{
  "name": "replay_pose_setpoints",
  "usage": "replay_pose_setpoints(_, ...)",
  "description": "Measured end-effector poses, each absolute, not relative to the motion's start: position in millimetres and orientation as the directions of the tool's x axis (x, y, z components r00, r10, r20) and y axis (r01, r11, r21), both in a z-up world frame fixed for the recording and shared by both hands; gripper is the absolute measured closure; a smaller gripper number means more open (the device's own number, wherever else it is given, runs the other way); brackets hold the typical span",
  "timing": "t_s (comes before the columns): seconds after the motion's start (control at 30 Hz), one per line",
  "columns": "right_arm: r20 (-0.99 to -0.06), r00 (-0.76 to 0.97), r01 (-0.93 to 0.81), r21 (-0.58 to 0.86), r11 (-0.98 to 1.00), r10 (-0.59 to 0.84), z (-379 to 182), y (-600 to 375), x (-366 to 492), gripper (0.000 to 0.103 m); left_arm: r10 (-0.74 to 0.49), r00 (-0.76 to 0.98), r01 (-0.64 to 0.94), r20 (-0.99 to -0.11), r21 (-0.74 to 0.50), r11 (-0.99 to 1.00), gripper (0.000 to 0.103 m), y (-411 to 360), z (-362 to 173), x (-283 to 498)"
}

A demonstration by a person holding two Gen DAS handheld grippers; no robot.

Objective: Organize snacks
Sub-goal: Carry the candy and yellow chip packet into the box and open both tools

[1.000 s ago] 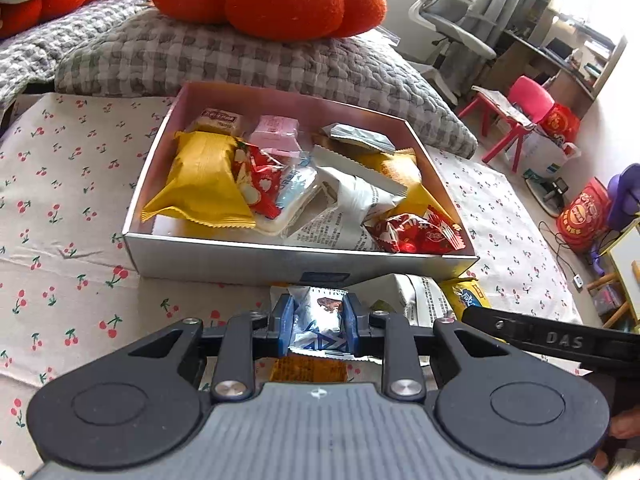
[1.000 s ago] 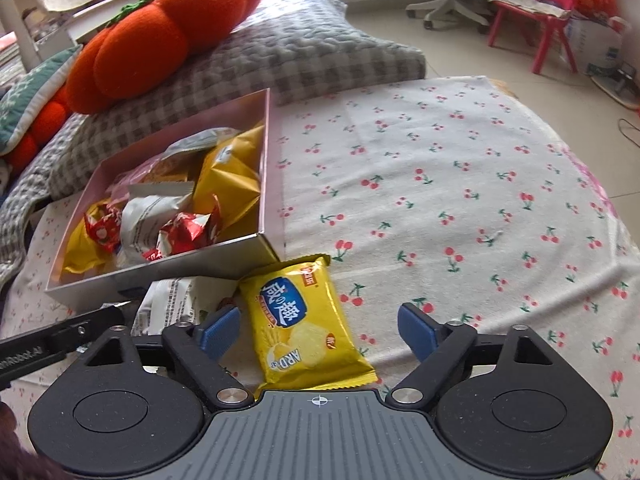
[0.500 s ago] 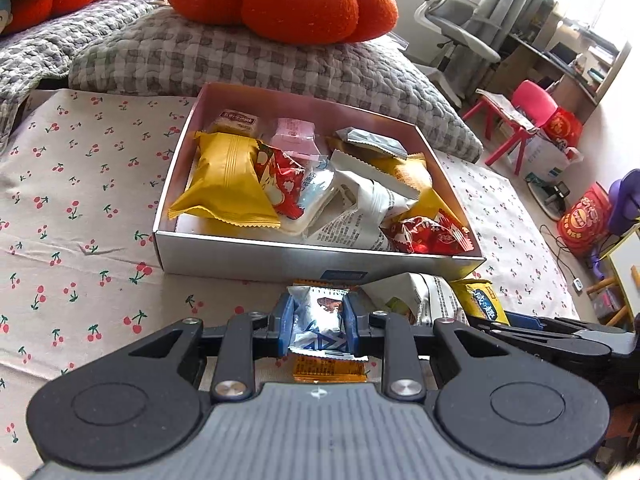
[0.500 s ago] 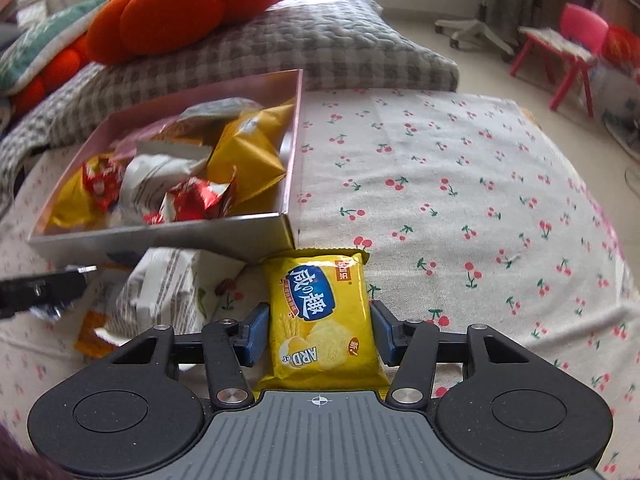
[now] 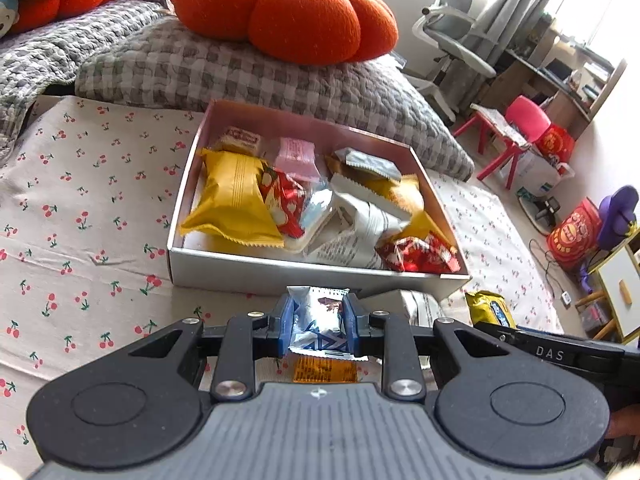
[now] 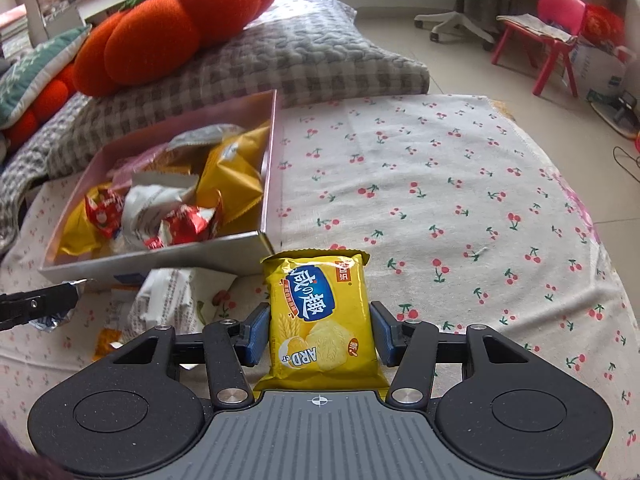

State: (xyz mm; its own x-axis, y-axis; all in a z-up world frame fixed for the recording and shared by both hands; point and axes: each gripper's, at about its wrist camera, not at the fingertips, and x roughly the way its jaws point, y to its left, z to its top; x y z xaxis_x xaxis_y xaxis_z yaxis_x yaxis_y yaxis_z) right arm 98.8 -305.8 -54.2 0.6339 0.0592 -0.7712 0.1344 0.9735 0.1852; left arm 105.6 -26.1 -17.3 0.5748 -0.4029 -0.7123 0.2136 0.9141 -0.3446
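An open box [image 5: 280,270] full of snack packets sits on the cherry-print cloth; it also shows in the right wrist view [image 6: 168,254]. My left gripper [image 5: 319,322] is shut on a silver-blue snack packet [image 5: 320,320], held just in front of the box's near wall. My right gripper [image 6: 320,334] is shut on a yellow cracker packet [image 6: 322,316], lifted near the box's right front corner. A white printed packet [image 6: 172,300] and an orange packet [image 5: 325,370] lie on the cloth in front of the box.
A grey checked pillow [image 5: 240,76] with an orange pumpkin cushion [image 5: 288,8] lies behind the box. The cloth [image 6: 460,200] stretches right of the box. A pink chair [image 6: 556,24] and an office chair [image 5: 456,36] stand on the floor beyond.
My right gripper closed on the yellow cracker packet and lifted it. My left gripper, still shut on the silver-blue packet, rose and moved toward the box.
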Motion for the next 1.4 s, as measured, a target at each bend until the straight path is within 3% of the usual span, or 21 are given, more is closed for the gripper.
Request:
replay_pose_setpoints(0.5, -0.669, 0.731, 0.135, 0.340, 0.931, 0.138, -16, -293, 110, 0.052, -0.452, 0.634, 0.235, -0.627, -0.401, 0.885, 0.079, -16, -8, 135)
replay_pose_setpoints(0.87, -0.571, 0.802, 0.105, 0.427, 0.898, 0.178, -14, -273, 142, 0.051, -0.464, 0.637, 0.320, -0.616, -0.336, 0.886, 0.079, -43, -22, 148)
replay_pose_setpoints(1.0, -0.566, 0.807, 0.115, 0.430, 0.895, 0.168, -22, -270, 153, 0.051, -0.455, 0.626, 0.332, -0.633, -0.312, 0.890, 0.083, -50, -29, 151)
replay_pose_setpoints(1.4, -0.566, 0.805, 0.119, 0.451, 0.885, 0.180, -38, -268, 164, 0.050, -0.446, 0.633, 0.310, -0.632, -0.321, 0.895, 0.083, -40, -34, 152)
